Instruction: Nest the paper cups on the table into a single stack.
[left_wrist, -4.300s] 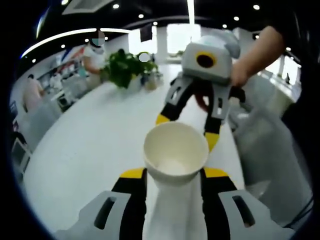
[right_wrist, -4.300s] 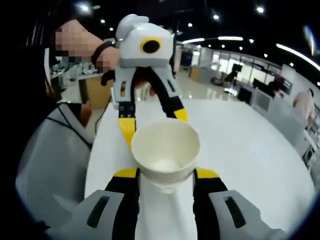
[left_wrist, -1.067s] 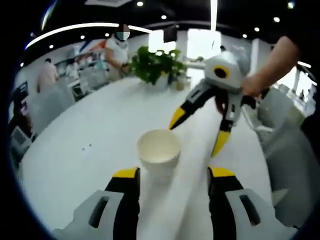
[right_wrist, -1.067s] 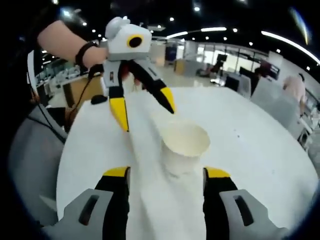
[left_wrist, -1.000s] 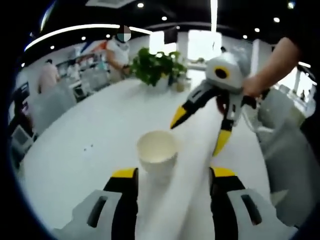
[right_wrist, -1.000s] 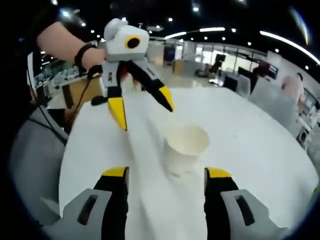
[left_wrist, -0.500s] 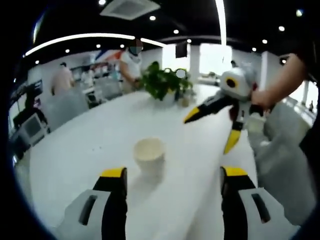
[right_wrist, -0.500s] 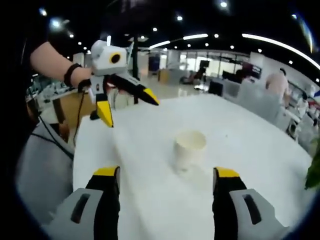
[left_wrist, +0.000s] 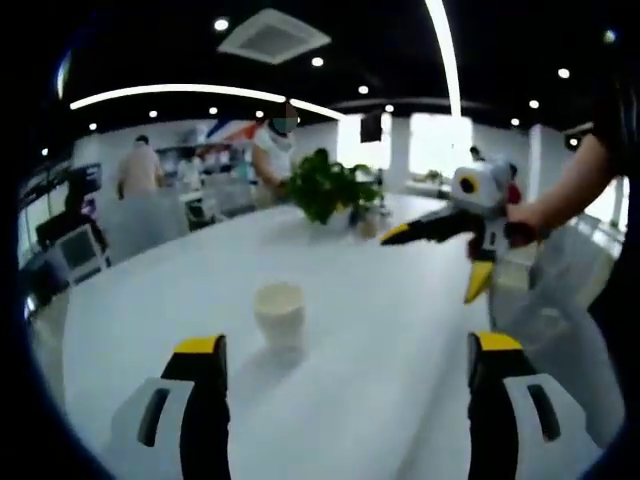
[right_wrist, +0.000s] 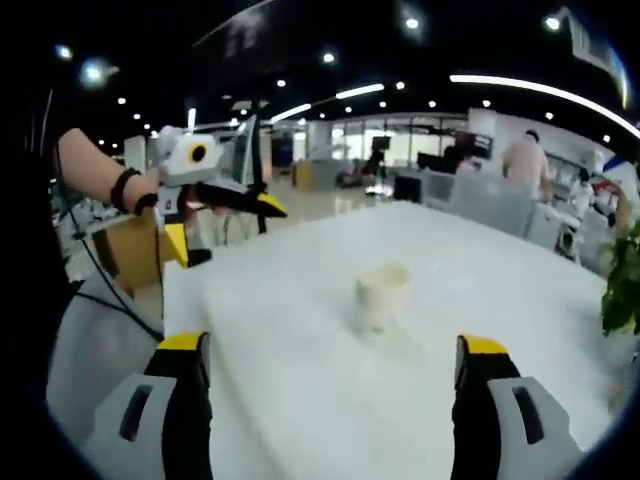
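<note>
A cream paper cup stack (left_wrist: 279, 314) stands upright on the white table (left_wrist: 170, 300), well ahead of my left gripper (left_wrist: 345, 345), which is open with nothing between its yellow-tipped jaws. In the right gripper view the same cup stack (right_wrist: 381, 296) stands upright on the table (right_wrist: 300, 350), ahead of my right gripper (right_wrist: 334, 350), also open and empty. The right gripper (left_wrist: 440, 262), held by a hand, hangs open above the table's far right in the left gripper view. The left gripper (right_wrist: 222, 228) hangs open at the upper left of the right gripper view.
A green potted plant (left_wrist: 331, 189) stands at the table's far end, with leaves (right_wrist: 624, 275) at the right gripper view's edge. Grey chairs (left_wrist: 545, 310) flank the table. People (left_wrist: 140, 170) stand in the background.
Both grippers, shut on the cup stack 4.3 s ago, have opened, let go of it and drawn back and up. The stack stays standing on the table, smaller in both views.
</note>
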